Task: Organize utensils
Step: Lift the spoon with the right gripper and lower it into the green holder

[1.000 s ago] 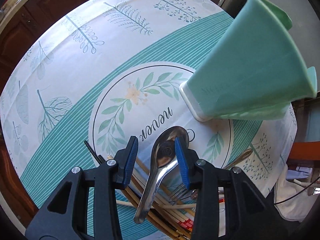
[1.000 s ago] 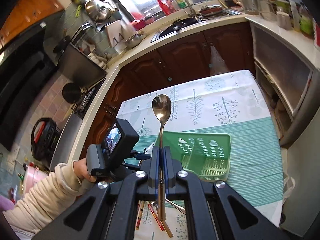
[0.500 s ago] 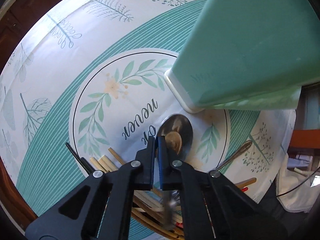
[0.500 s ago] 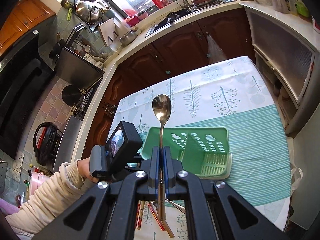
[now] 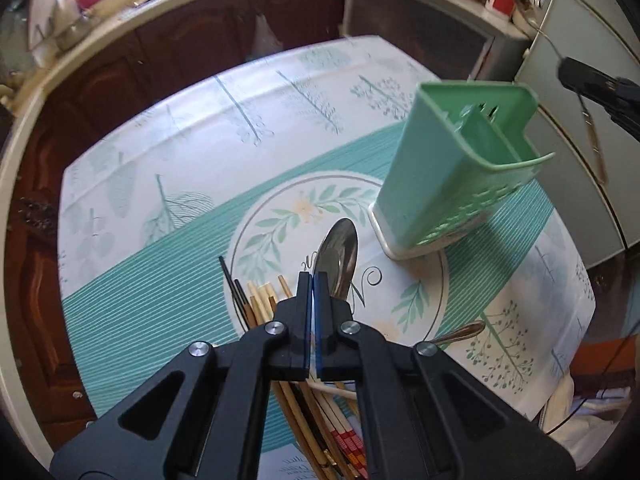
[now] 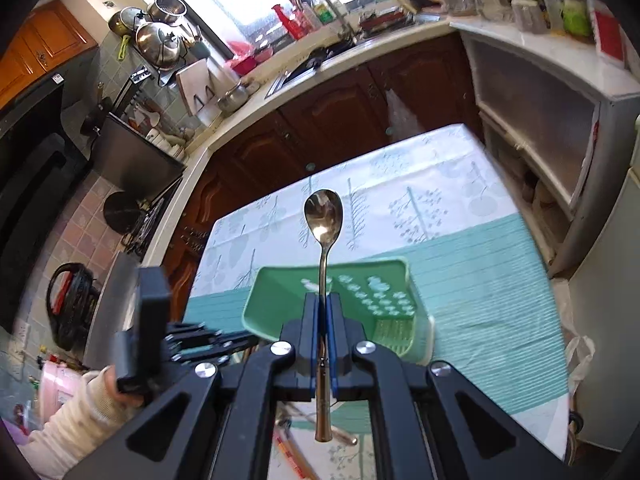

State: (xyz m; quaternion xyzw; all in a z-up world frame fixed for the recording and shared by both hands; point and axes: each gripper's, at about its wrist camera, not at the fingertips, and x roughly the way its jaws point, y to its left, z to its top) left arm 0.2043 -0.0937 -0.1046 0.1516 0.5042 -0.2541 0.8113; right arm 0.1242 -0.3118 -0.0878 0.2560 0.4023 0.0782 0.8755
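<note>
The left wrist camera looks steeply down past its own gripper (image 5: 311, 280) onto the table (image 5: 160, 208), close above it. The right wrist camera sits higher, looking less steeply past its gripper (image 6: 322, 300) across the table (image 6: 500, 280) toward the kitchen counter (image 6: 400, 40). Both views share the green holder (image 5: 448, 176) (image 6: 360, 280) and the patterned tablecloth.

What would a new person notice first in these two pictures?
First, the metal spoon standing bowl-up in the shut right tool, above the green utensil holder. Then, in the left wrist view, a second spoon at the shut left tool, over chopsticks on the tablecloth.
</note>
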